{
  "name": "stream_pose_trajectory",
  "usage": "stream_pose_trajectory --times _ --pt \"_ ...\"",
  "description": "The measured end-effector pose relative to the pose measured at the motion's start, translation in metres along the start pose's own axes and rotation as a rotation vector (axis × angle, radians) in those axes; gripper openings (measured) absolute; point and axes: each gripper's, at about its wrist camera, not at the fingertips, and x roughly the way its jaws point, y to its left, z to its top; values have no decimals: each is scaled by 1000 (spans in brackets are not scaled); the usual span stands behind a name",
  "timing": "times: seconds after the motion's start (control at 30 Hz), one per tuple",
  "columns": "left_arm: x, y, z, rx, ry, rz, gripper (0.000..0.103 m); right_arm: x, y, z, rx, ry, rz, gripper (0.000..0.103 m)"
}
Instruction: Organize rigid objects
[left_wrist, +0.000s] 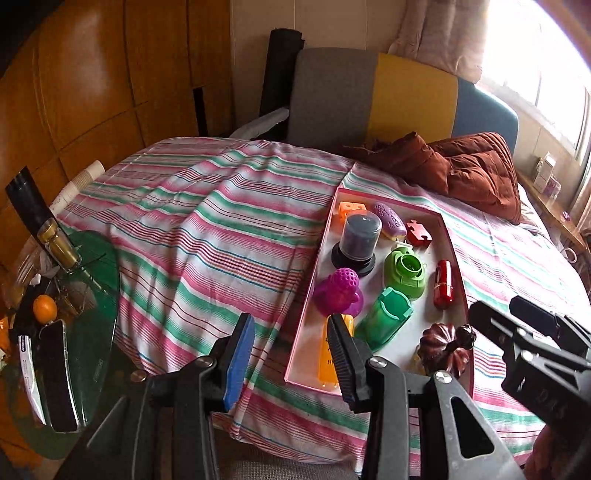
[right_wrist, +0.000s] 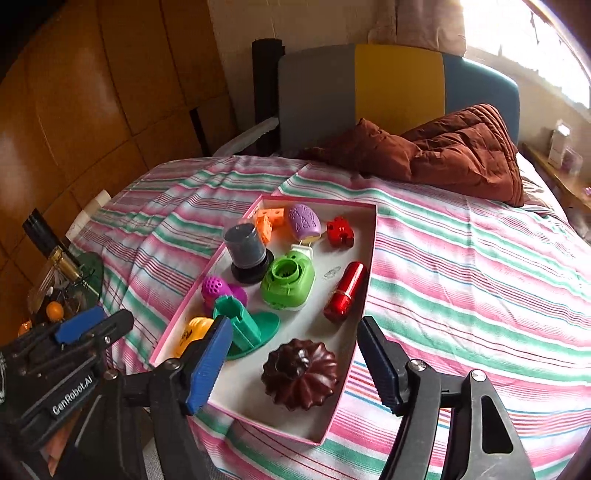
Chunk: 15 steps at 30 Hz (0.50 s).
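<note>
A shallow pink-rimmed tray (right_wrist: 370, 254) lies on the striped bedspread and holds several small rigid objects. A dark brown fluted piece (right_wrist: 300, 373) rests at its near end, framed by the wide-apart blue pads of my right gripper (right_wrist: 293, 363), which stands open just above it without touching. Beyond are a red cylinder (right_wrist: 345, 291), a green round-holed block (right_wrist: 288, 282), a teal holder (right_wrist: 240, 325) and a dark capped jar (right_wrist: 245, 247). My left gripper (left_wrist: 291, 360) hangs open over the tray's near left corner (left_wrist: 295, 365), nothing between its pads. The brown piece (left_wrist: 445, 347) shows there too.
A brown quilted jacket (right_wrist: 454, 151) lies at the head of the bed against a grey, yellow and blue headboard (right_wrist: 399, 85). Left of the bed a green glass side table (left_wrist: 92, 295) carries a bottle, an orange and a phone. Wooden wall panels stand behind.
</note>
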Motion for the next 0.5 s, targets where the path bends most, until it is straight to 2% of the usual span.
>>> stream_pose_trajectory --times 0.23,0.5 --pt "2 -3 2 -1 3 -11 41 4 1 7 7 -4 -10 72" --pt "-3 -24 -1 83 -20 -17 41 9 -8 11 38 2 -49 72"
